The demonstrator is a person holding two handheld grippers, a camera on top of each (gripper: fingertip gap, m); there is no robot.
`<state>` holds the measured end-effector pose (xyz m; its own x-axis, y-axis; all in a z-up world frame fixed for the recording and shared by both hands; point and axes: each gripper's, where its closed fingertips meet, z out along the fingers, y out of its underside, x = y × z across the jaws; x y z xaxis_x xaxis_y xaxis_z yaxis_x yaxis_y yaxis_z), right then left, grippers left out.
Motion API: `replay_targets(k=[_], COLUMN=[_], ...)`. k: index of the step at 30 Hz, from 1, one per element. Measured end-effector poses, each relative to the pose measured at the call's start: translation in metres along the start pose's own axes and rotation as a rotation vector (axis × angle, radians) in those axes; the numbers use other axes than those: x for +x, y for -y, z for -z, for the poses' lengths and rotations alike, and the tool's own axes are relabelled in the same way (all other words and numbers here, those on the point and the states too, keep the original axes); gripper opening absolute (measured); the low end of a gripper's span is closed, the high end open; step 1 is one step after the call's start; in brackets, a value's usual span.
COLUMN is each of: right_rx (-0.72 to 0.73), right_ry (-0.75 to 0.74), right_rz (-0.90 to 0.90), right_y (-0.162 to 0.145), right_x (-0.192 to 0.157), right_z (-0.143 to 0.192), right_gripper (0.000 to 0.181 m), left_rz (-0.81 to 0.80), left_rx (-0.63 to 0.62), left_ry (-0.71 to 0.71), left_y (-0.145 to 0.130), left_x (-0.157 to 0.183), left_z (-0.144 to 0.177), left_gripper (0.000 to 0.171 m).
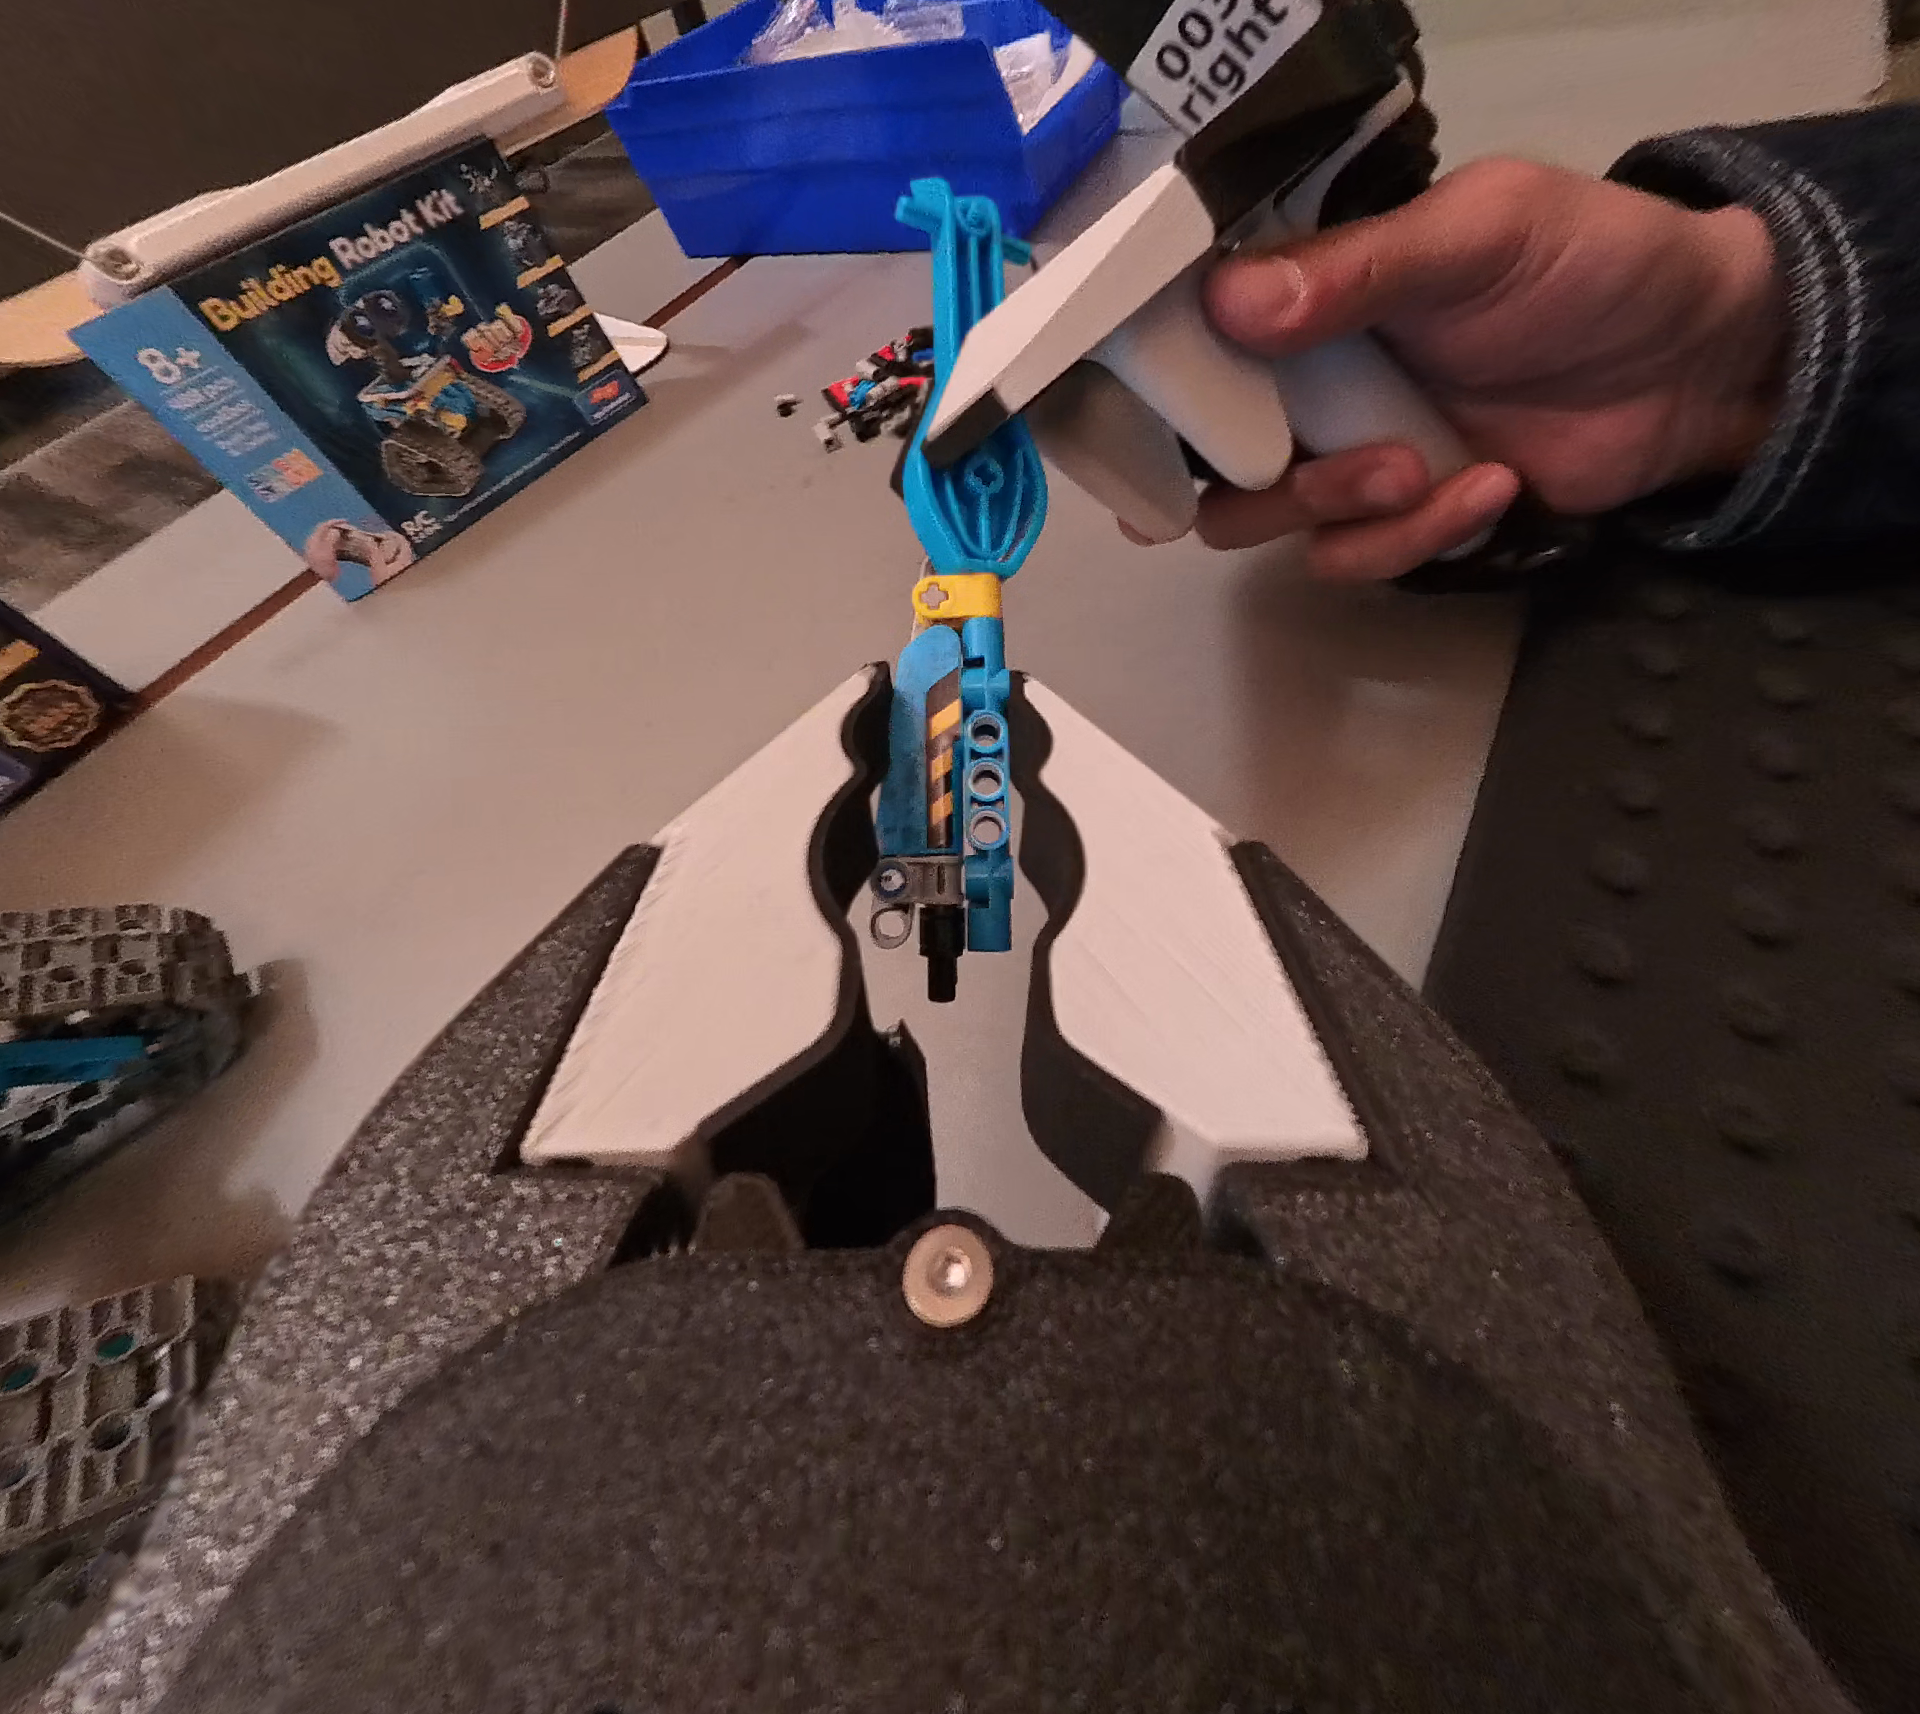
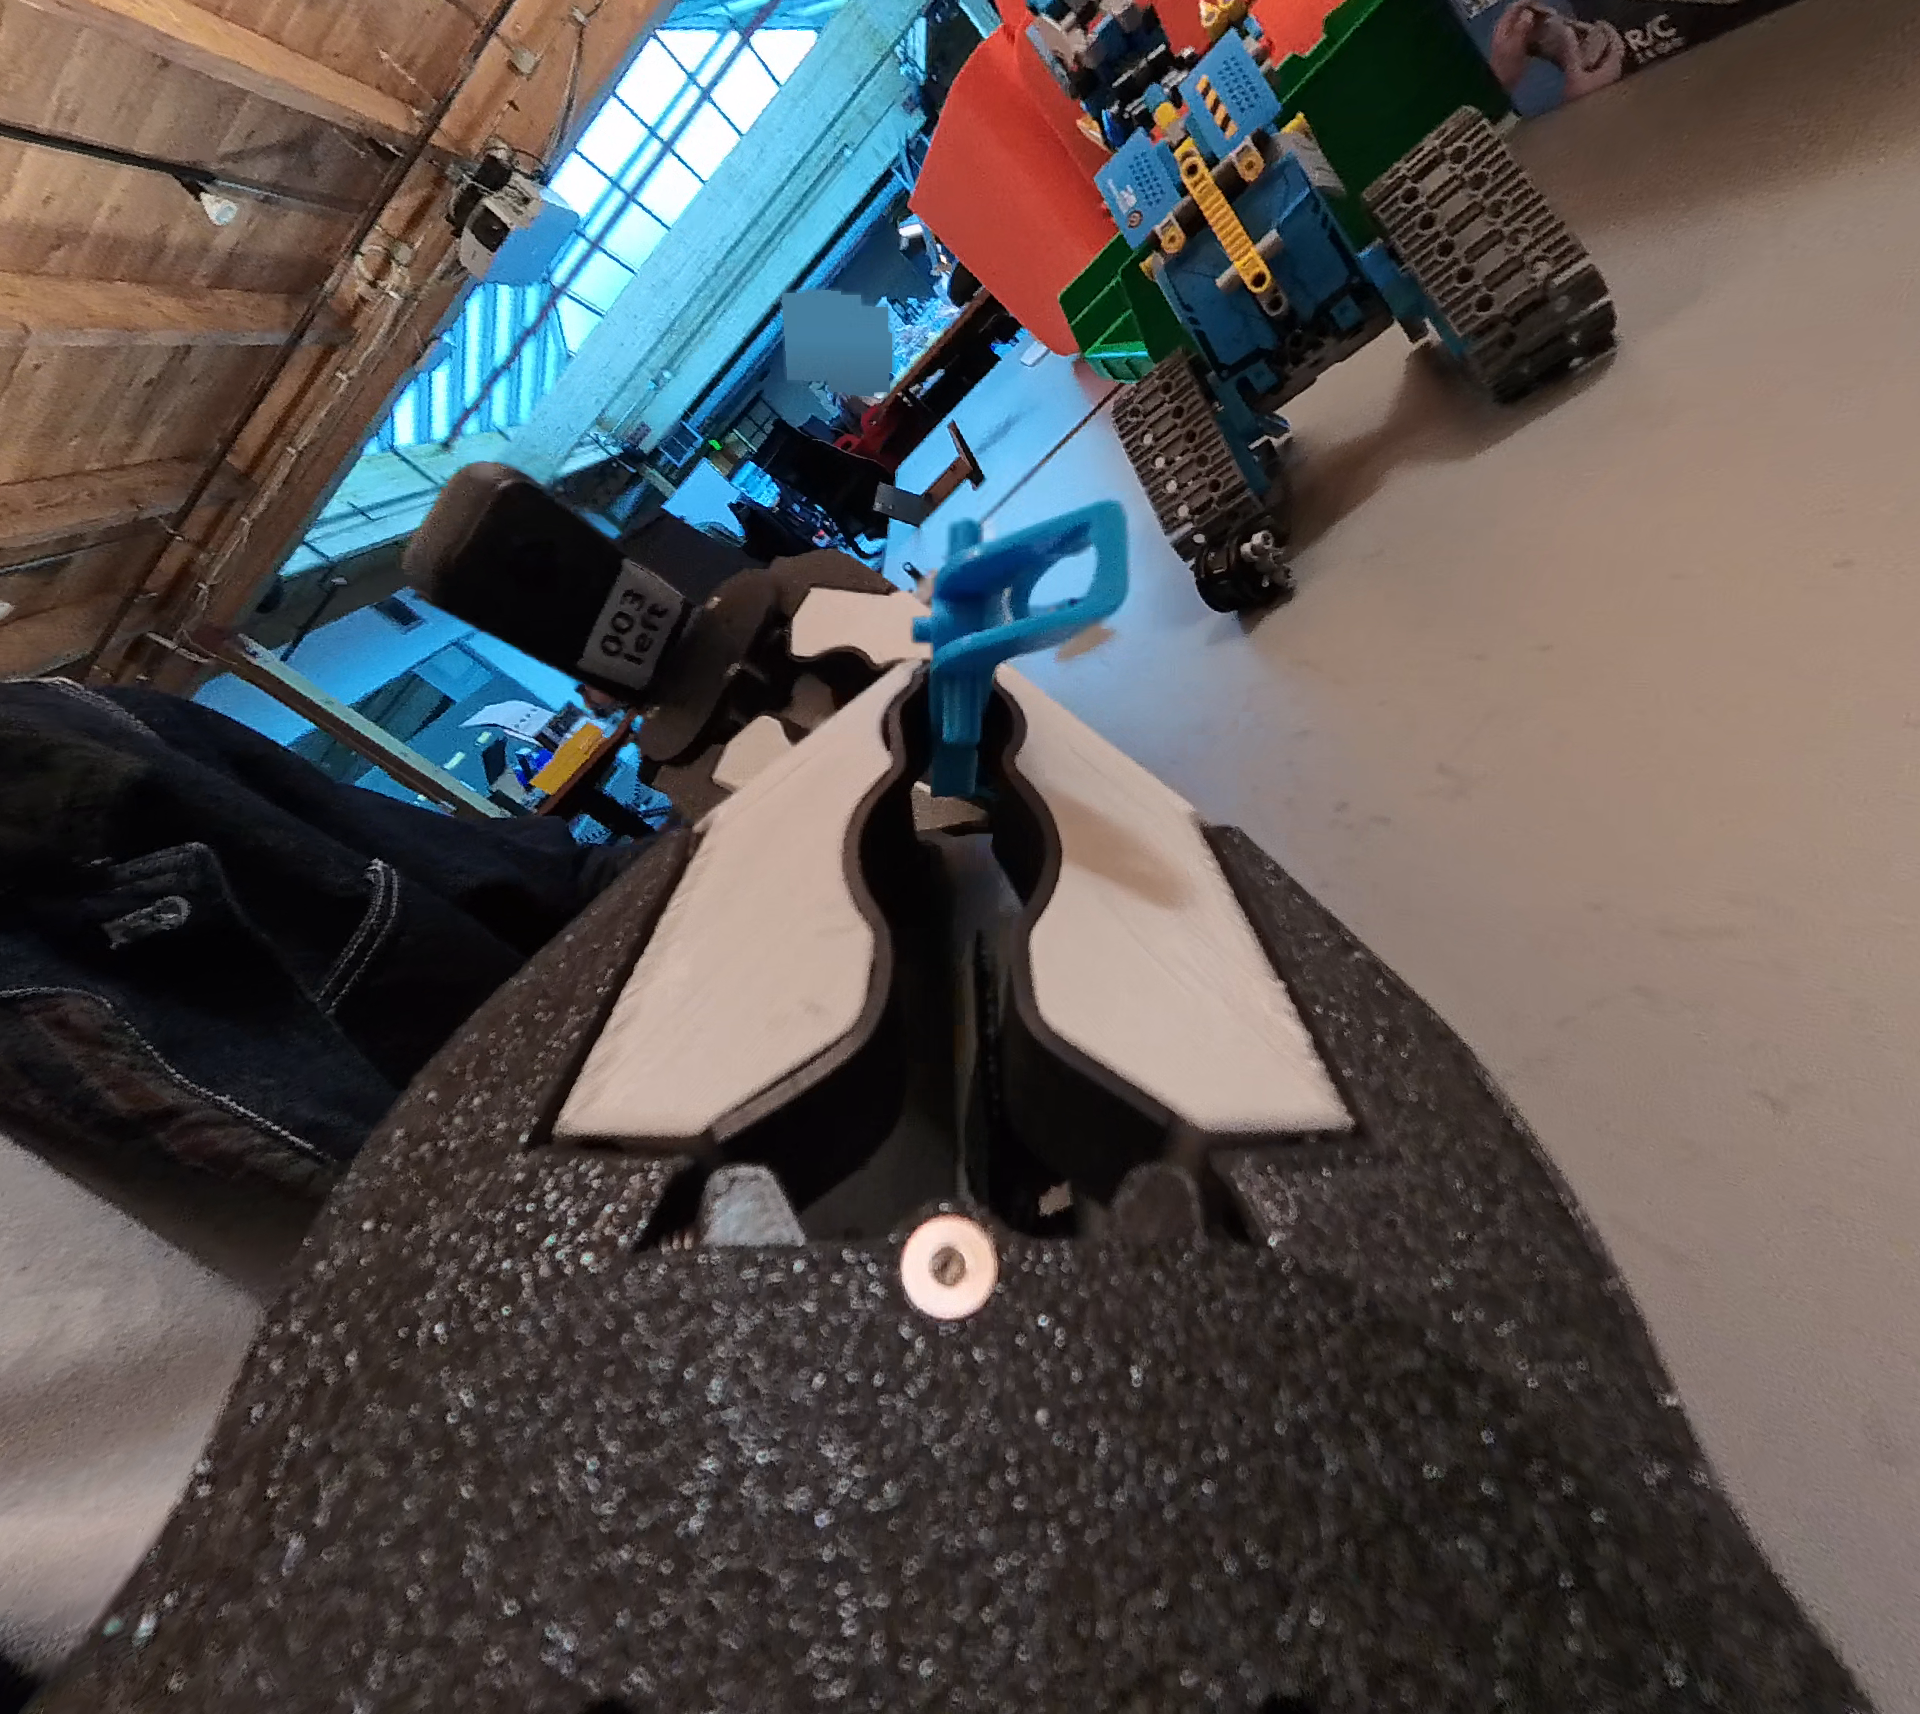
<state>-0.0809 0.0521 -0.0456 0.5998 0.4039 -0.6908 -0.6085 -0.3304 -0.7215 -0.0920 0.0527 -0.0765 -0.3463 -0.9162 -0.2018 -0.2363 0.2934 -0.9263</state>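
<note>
Gripping a blue brick arm assembly (image 1: 940,791) at frame centre, left claw (image 1: 940,698) closed on its lower beam; right claw (image 2: 956,708) pinching its long blue claw piece (image 2: 1023,594) higher up, both above the grey desk (image 1: 520,729); tracked toy robot (image 2: 1299,241) standing upper right.

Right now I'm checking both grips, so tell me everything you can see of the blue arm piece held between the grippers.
The blue arm piece is a plastic building-block assembly: a slim claw-like end, a yellow connector, a holed beam with a hazard-striped panel, and a grey-black pin. It hangs above the grey table. The left gripper clamps its beam; the right gripper clamps its claw.
</note>
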Motion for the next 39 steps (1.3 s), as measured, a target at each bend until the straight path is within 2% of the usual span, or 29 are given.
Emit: replay_targets(k=[3, 8, 10, 14, 19, 21, 24, 30, 34, 39], right_rx=[0.011, 0.017, 0.010, -0.007, -0.082, -0.073, 0.004, 0.063, 0.119, 0.103], right_ry=[-0.026, 0.007, -0.014, -0.108, -0.287, -0.302, -0.219, 0.024, 0.122, 0.137], right_rz=[0.028, 0.006, 0.061, 0.293, 0.742, 0.820, 0.679, 0.159, 0.009, -0.069], right_y=[0.002, 0.004, 0.004, 0.002, -0.004, -0.003, 0.008, 0.013, 0.021, 0.015], right_x=[0.001, 0.000, 0.000, -0.002, -0.005, -0.009, -0.015, -0.012, -0.015, -0.011], right_z=[-0.001, 0.001, 0.001, -0.003, -0.009, -0.009, -0.003, 0.005, 0.010, 0.005], right_gripper=[0.005, 0.005, 0.005, 0.006, 0.006, 0.006, 0.006, 0.006, 0.006, 0.006], left_rz=[-0.011, 0.033, 0.044, 0.132, 0.281, 0.294, 0.247, 0.141, 0.039, -0.106], left_rx=[-0.008, 0.012, 0.010, -0.001, 0.041, 0.061, 0.080, 0.148, 0.146, 0.158], left_ry=[0.029, -0.019, -0.032, -0.064, -0.118, -0.125, -0.129, -0.080, -0.004, 0.111], left_y=[0.000, 0.002, 0.000, -0.004, -0.001, 0.002, 0.006, 0.018, 0.020, 0.026], left_x=[-0.003, 0.000, 0.001, -0.001, -0.005, -0.006, -0.001, 0.000, -0.003, -0.006], left_z=[-0.001, -0.002, -0.002, -0.002, 0.003, 0.006, 0.008, 0.014, 0.014, 0.016], left_gripper=[0.019, 0.020, 0.021, 0.021, 0.020, 0.020, 0.021, 0.021, 0.021, 0.021])
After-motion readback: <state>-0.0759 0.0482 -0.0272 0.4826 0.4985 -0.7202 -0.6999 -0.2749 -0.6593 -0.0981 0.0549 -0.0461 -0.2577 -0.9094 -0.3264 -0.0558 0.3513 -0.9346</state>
